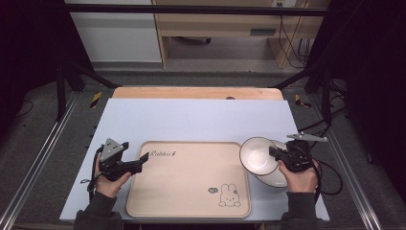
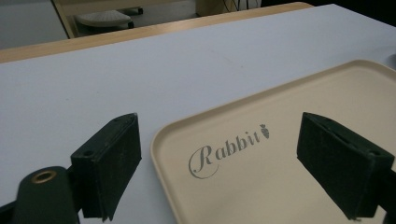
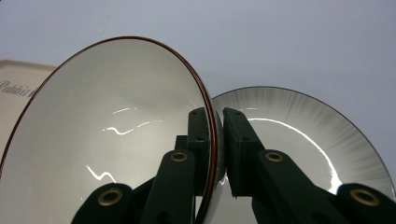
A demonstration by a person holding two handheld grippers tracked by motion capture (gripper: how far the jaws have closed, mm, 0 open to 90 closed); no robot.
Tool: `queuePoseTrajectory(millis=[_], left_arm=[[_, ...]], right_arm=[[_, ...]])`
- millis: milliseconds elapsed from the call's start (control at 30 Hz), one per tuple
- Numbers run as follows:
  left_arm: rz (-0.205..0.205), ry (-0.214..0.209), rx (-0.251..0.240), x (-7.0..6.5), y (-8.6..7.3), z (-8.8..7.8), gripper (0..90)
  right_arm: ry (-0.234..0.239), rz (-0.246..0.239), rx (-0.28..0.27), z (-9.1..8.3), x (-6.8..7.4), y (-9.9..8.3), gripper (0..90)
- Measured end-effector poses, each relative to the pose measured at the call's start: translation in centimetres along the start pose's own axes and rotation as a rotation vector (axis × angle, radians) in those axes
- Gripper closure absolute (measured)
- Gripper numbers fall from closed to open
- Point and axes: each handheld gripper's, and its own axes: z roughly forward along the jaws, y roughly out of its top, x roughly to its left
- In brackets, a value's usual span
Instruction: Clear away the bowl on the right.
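- White bowl (image 1: 256, 155) with a thin dark-red rim, tilted up on edge, is held near the desk's (image 1: 191, 120) right edge, just right of the tray (image 1: 189, 179).
- Right tool (image 1: 274, 152) has its jaws closed tight on the bowl's rim, one jaw inside and one outside, as the right gripper view shows.
- A second white bowl (image 1: 275, 178) sits flat on the desk right behind and below the held one, close to the front right corner.
- Left tool (image 1: 142, 159) has its jaws spread wide and holds nothing; they straddle the tray's rear left corner.
- Beige tray lies along the desk's front edge, with nothing on it.
- Pale blue desk surface behind the tray is open up to the rear edge.
- Tray writing reads "Rabbit" (image 2: 229, 149) with a small carrot mark; a rabbit drawing (image 1: 229, 195) sits at its front right corner.
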Motion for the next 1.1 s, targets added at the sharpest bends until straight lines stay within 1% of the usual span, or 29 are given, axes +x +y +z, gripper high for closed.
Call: queuePoseTrajectory(millis=[100,267,300,333,367,400,433,500,667,867,967,1100], left_arm=[[0.002,-0.001,0.002,0.0,0.0,0.0,13.5],[0.000,-0.001,0.003,0.0,0.0,0.1,13.5],[0.000,-0.001,0.002,0.0,0.0,0.1,13.5],[-0.001,-0.001,0.002,0.0,0.0,0.1,13.5],[-0.001,-0.001,0.001,0.0,0.0,0.1,13.5],[0.000,-0.001,0.001,0.0,0.0,0.1,13.5],[0.000,-0.001,0.003,0.0,0.0,0.1,13.5],[0.002,-0.001,0.003,0.0,0.0,0.1,13.5],[0.003,-0.003,0.004,0.0,0.0,0.1,13.4],[0.005,-0.005,0.005,-0.1,-0.1,0.1,13.4],[0.004,-0.005,0.005,0.0,-0.1,0.1,13.4],[0.005,-0.006,0.006,-0.1,-0.1,0.1,13.4]], right_arm=[[0.014,-0.010,-0.007,0.1,0.3,0.1,81.5],[0.031,-0.017,-0.001,0.3,1.0,0.2,81.5],[0.033,-0.026,-0.002,0.4,1.1,0.2,81.5],[0.044,-0.027,0.001,0.4,1.5,0.3,81.5],[0.044,-0.027,0.001,0.4,1.5,0.3,81.5],[0.047,-0.038,0.001,0.5,1.6,0.3,81.5],[0.051,-0.039,0.003,0.5,1.9,0.4,81.5],[0.068,-0.057,0.001,0.6,2.4,0.5,81.5],[0.085,-0.056,0.003,0.7,2.9,0.7,81.5],[0.111,-0.079,0.000,1.0,3.6,0.9,81.4],[0.130,-0.100,-0.003,1.4,4.3,1.2,81.4],[0.143,-0.107,-0.003,1.6,4.7,1.5,81.4]])
